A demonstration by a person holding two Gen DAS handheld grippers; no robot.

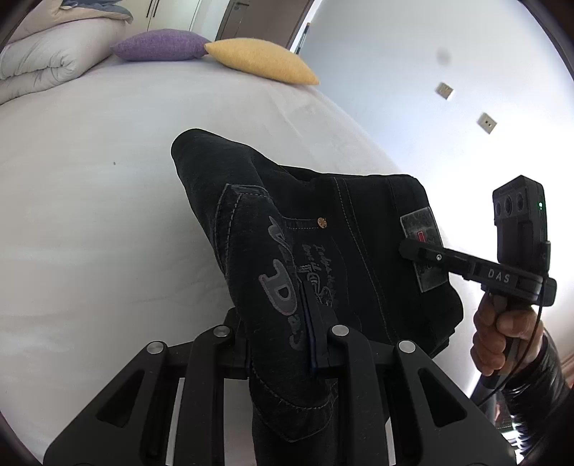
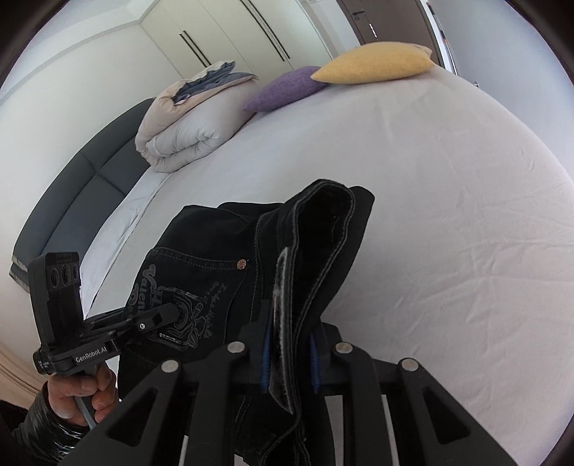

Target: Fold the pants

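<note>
Below me spreads a bed [image 2: 448, 222] under a pale, lightly creased sheet. At its far end a purple cushion [image 1: 161, 44] touches a yellow cushion [image 1: 263, 61], tip to tip. Beside the purple one sits a folded white duvet [image 2: 186, 132], with what may be a grey-blue blanket [image 2: 215, 80] on top. Behind stand cream wardrobe doors [image 2: 229, 32] and a dark padded headboard [image 2: 82, 186]. Two small wall sockets [image 1: 486, 122] show on the white wall.

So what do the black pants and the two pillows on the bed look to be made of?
Pants: likely black denim, matte, with pale contrast stitching and a copper-coloured rivet. Purple pillow and yellow pillow: seemingly coarse woven or felt-like fabric, nubby and dull; exact fibre unclear.
</note>
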